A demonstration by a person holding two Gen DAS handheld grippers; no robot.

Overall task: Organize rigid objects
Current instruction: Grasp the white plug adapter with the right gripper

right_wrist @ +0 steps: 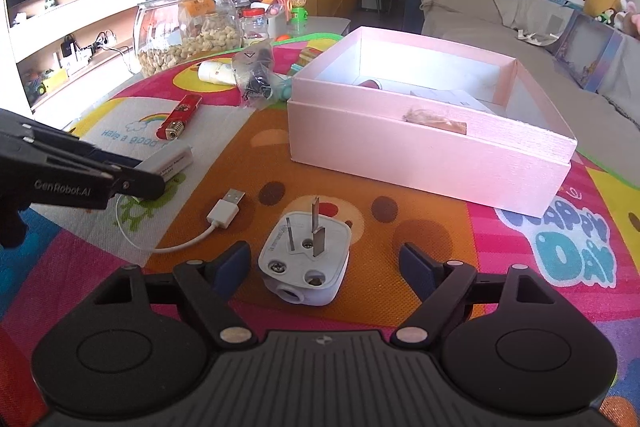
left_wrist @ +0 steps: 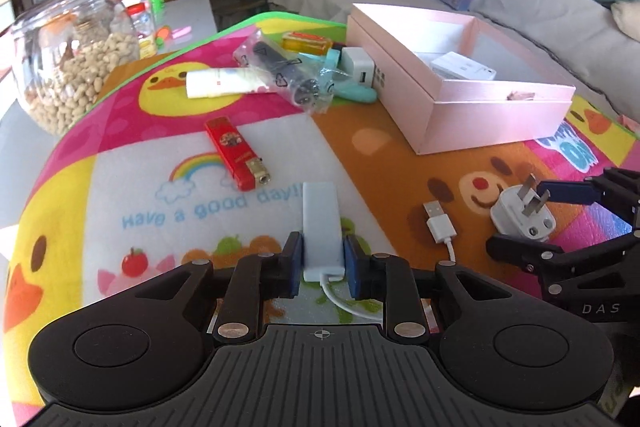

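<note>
A white cabled adapter (left_wrist: 322, 223) lies on the colourful mat (left_wrist: 120, 195), and my left gripper (left_wrist: 323, 261) is shut on its near end, blue pads against both sides. Its cable ends in a USB connector (left_wrist: 440, 219). To the right, a white three-pin plug (right_wrist: 306, 259) rests prongs up between the open fingers of my right gripper (right_wrist: 324, 265); neither pad touches it. An open pink box (right_wrist: 420, 155) behind it holds a few small items. From the right wrist view, the left gripper (right_wrist: 148, 179) comes in from the left onto the adapter (right_wrist: 172, 161).
A red lighter (left_wrist: 236, 155) lies left of the adapter. Behind it sit a white tube (left_wrist: 224, 83), a bagged dark item (left_wrist: 280, 71), a white charger (left_wrist: 362, 69) and a yellow pack (left_wrist: 306, 41). A glass jar of nuts (left_wrist: 72, 55) stands far left; a grey sofa (left_wrist: 520, 7) is behind.
</note>
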